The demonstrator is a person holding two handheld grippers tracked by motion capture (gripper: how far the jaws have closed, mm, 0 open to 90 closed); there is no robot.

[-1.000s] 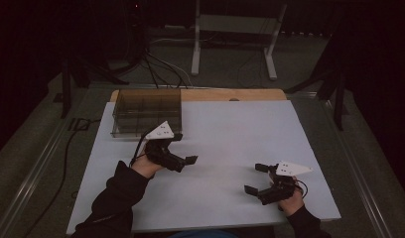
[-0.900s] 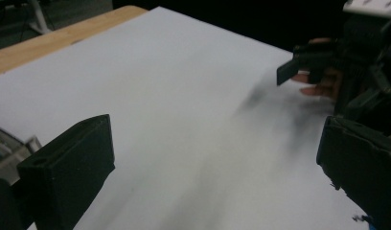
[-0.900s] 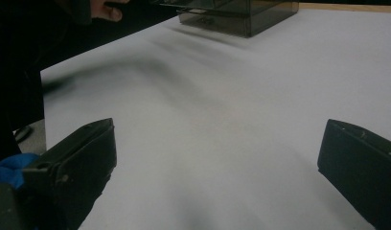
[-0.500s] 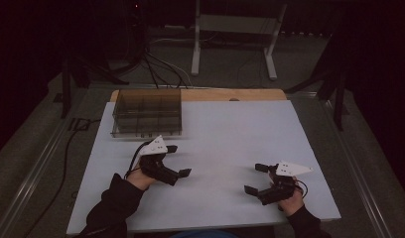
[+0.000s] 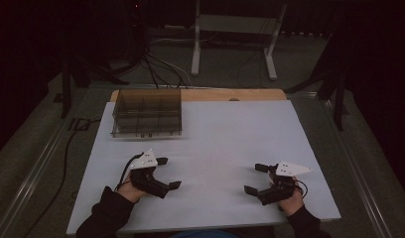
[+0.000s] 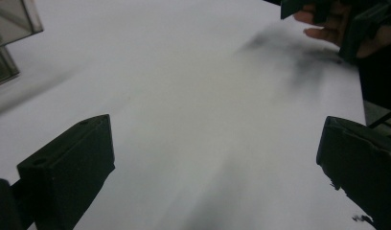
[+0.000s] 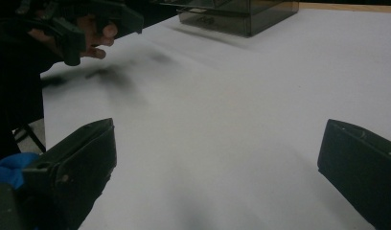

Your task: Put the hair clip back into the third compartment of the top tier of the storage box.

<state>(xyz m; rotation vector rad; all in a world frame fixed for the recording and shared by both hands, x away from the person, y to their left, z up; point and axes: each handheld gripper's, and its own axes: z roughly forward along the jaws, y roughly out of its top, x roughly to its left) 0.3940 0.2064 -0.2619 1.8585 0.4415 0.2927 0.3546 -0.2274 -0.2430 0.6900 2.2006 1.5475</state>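
Two hand-held grippers, left gripper (image 5: 168,173) lower left and right gripper (image 5: 255,178) lower right, both jaws spread with nothing between them; one smoky clear compartment box (image 5: 147,113) sits upper left on the white table (image 5: 230,134)

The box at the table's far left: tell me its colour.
The box is see-through smoky brown-grey with dividers inside; the high view shows it best.

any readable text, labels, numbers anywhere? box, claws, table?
None readable.
Clear compartment box: no label or print on its walls that can be made out.
Left claw and right claw: black jaws and pale top plates look plain, no markings legible.
White table sheet: blank; the dark smudges are shadows, not writing.
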